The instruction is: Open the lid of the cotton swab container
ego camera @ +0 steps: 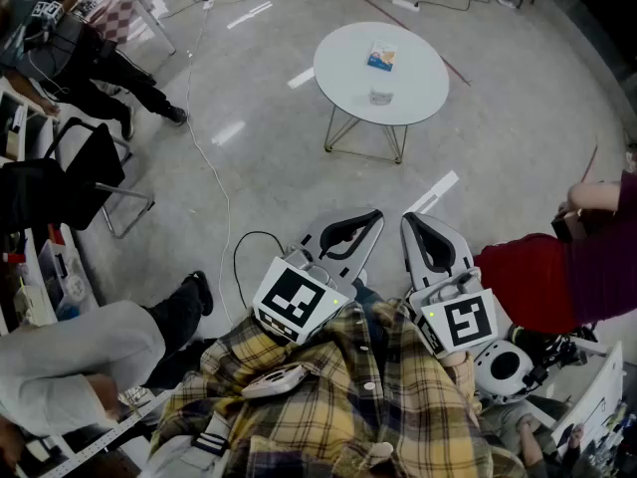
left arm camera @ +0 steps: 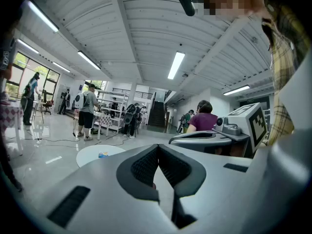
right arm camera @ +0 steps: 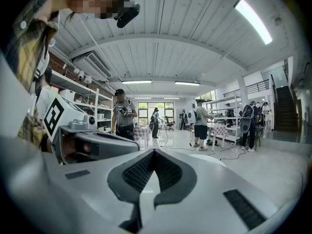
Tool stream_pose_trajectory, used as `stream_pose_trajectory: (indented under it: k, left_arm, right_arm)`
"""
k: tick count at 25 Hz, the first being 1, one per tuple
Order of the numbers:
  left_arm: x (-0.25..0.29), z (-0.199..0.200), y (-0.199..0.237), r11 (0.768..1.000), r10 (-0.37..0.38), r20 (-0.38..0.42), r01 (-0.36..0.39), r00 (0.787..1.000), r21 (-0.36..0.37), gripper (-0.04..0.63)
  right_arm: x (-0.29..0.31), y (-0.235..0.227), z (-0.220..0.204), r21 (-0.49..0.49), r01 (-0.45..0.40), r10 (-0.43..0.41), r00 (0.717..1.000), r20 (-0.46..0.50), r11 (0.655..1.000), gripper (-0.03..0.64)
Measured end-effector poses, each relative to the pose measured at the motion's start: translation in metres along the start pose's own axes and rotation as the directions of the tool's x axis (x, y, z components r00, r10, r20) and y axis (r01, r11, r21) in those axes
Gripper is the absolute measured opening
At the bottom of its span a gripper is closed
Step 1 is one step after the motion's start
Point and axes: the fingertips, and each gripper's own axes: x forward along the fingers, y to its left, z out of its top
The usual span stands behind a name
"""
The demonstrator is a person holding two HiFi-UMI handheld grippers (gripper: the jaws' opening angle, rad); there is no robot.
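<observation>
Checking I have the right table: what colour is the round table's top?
White. The round table shows best in the head view.

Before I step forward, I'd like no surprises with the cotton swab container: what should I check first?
1. Left gripper empty, fingers together: ok.
2. Right gripper empty, fingers together: ok.
3. Container standing on the round table: ok.
4. Whether it is shut or already open: cannot tell, too small from here.
5. Container within reach: not ok. The table stands well ahead across open floor, and both grippers are back by the chest.
6. Room around the container: ok. The blue-and-white pack lies apart from it.
</observation>
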Motion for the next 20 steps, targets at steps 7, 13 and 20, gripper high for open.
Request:
stream_pose_trajectory:
  k: [7, 13, 20]
  left_arm:
    - [0.010, 0.005, -0.007, 1.000, 0.010, 0.013, -0.010, 1.000, 0.021, 0.020]
    - [0.021, 0.013, -0.018, 0.998, 0.029, 0.035, -0.031, 0.999, 0.052, 0.020]
    - [0.026, 0.008, -0.021, 0.998, 0.045, 0.029, -0.046, 0.999, 0.038, 0.020]
  right_arm:
    - [-0.008, -0.013, 0.004, 0.020, -0.016, 0.015, 0.999, 0.037, 1.000, 0.015]
    - [-0.020, -0.026, 0.007, 0.028, -0.038, 0.036, 0.997, 0.070, 0.999, 0.017]
    - [-0.032, -0.031, -0.004, 0.051, -0.047, 0.044, 0.997, 0.068, 0.998, 0.017]
